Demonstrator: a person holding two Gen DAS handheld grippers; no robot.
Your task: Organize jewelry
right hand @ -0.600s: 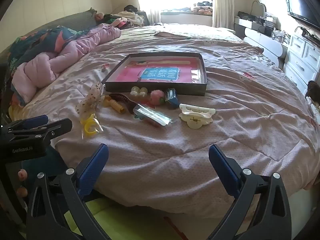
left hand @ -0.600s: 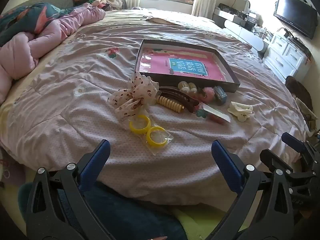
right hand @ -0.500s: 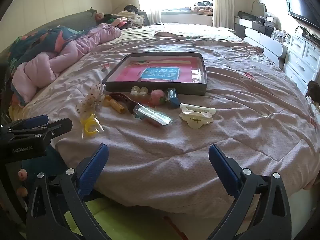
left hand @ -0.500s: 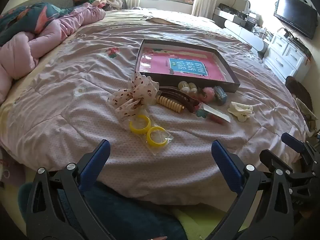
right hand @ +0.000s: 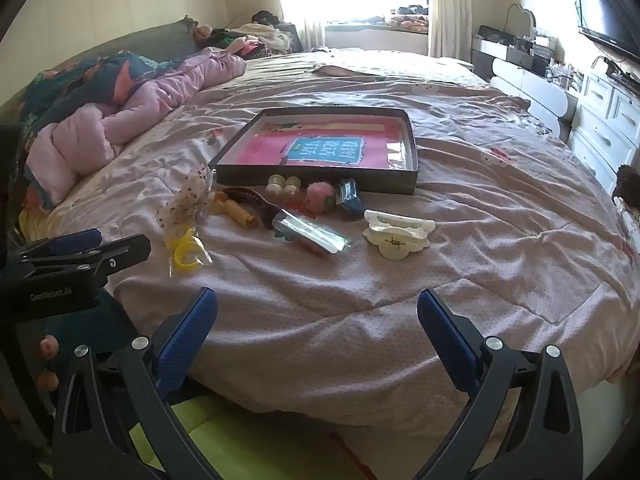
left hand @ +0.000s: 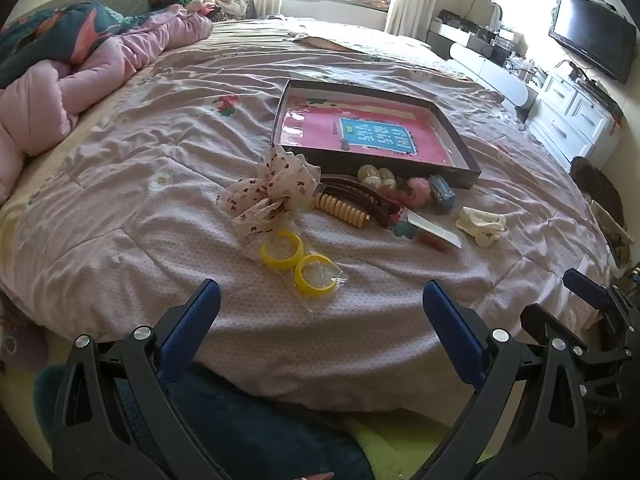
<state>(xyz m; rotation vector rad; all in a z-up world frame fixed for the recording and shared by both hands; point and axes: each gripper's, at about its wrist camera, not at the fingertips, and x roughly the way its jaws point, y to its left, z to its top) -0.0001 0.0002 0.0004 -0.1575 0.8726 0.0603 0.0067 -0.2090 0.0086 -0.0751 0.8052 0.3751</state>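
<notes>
Two yellow bangles (left hand: 298, 258) in cellophane

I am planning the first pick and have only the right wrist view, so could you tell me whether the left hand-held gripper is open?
Observer: Yes, the left hand-held gripper is open, with nothing between its fingers.
Operator: Thank you. Is the yellow item near it a single piece?
Observer: No, it is two yellow rings, side by side in one clear bag.
Operator: Where does that bag sit relative to the left one?
Observer: It lies on the bedspread, straight ahead of the open fingers.
</notes>
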